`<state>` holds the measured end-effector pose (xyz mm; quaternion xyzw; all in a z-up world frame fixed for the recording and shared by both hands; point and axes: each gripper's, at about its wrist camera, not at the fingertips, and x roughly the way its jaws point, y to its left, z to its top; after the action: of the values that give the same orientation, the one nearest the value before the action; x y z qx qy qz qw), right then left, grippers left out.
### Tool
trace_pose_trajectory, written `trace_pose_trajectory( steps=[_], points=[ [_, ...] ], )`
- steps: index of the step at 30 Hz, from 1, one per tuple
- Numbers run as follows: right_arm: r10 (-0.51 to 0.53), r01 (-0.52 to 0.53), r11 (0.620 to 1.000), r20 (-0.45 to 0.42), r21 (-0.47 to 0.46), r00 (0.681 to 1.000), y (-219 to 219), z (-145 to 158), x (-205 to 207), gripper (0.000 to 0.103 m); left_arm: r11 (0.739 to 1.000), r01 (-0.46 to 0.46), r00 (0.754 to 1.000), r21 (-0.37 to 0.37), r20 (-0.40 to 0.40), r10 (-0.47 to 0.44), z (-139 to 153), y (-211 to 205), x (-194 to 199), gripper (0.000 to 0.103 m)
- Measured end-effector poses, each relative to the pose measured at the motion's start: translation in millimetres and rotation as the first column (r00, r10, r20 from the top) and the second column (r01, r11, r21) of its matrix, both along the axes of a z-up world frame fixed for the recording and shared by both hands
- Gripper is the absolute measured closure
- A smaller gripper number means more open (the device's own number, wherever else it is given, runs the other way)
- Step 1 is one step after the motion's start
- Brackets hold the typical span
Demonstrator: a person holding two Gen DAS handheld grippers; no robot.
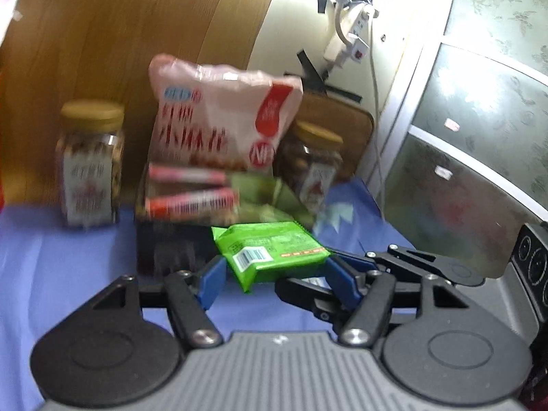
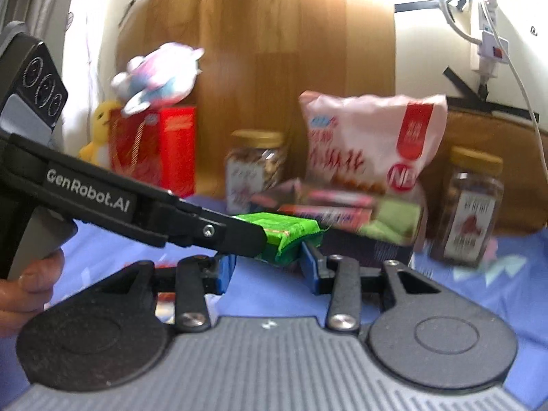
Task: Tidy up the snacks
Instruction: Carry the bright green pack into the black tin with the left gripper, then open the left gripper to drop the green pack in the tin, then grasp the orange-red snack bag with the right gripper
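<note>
A: While we have the green snack packet (image 1: 270, 253) pinched from both sides, we should keep it level and carry it over the front wall of the black box (image 1: 164, 250), not through it.

B: Agreed. Our left gripper (image 1: 274, 275) has its blue fingers (image 1: 212, 279) clenched on the packet's two ends, and our right gripper (image 2: 265, 263) grasps the same packet across its narrow side. It hangs clear of the blue tabletop (image 1: 51, 257), just in front of the box.

A: Two grips on one soft wrapper means we must move both hands together, or we twist or tear it. One of us should probably let go before it goes in.

B: Where would it fit? The box already holds two red and pink bars (image 1: 190, 188) and some pale green packets (image 1: 270, 195), so the free room looks small, and blur keeps us from seeing it well.

A: Then we come in from above, near the green ones. The big pink bag (image 1: 219, 116) stands at the back of the box and could tip if we nudge it.

B: The two gold-lidded jars (image 1: 90, 164) flank the box, one each side. The right-hand one (image 2: 474, 205) sits close, so we keep our right hand's swing tight. The plush toys (image 2: 161, 72) and red carton (image 2: 178, 147) are well apart, no bother.
</note>
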<state>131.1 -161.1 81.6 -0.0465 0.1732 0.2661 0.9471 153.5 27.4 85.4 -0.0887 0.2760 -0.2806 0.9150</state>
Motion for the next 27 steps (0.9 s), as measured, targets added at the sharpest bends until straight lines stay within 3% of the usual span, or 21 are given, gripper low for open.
trace_pose_trajectory(
  steps=[5,9,12,14,17,20,23,27],
  points=[
    [-0.062,0.062,0.998,-0.013,-0.017,0.998,0,1,65,0.056,1.0,-0.018,0.999,0.024,0.031,0.017,4,-12,62,0.038],
    [-0.148,0.146,0.985,-0.012,-0.095,0.989,3,-14,95,0.052,0.991,-0.087,0.996,0.101,0.016,0.086,-5,-15,94,0.036],
    [-0.123,0.123,0.992,-0.045,-0.01,0.991,-14,-15,79,0.052,0.993,-0.117,0.992,0.024,0.054,0.116,3,22,81,0.035],
    [-0.078,0.081,0.996,-0.073,0.037,0.994,-20,-18,65,0.052,0.983,-0.183,0.981,-0.001,0.063,0.183,8,55,65,0.033],
    [0.045,-0.036,0.997,-0.151,0.066,0.987,-11,-30,45,0.052,0.96,-0.279,0.96,-0.011,-0.014,0.279,1,96,42,0.033],
    [0.157,-0.152,0.988,-0.226,0.041,0.961,15,-48,32,0.052,0.941,-0.337,0.938,-0.027,-0.103,0.332,-18,122,18,0.033],
    [0.226,-0.23,0.973,-0.258,0.014,0.94,39,-55,25,0.052,0.926,-0.376,0.915,-0.023,-0.169,0.367,-41,131,-8,0.032],
    [0.273,-0.255,0.962,-0.345,0.097,0.898,51,-55,31,0.052,0.924,-0.379,0.91,-0.051,-0.202,0.362,-62,128,-34,0.032]
  ],
)
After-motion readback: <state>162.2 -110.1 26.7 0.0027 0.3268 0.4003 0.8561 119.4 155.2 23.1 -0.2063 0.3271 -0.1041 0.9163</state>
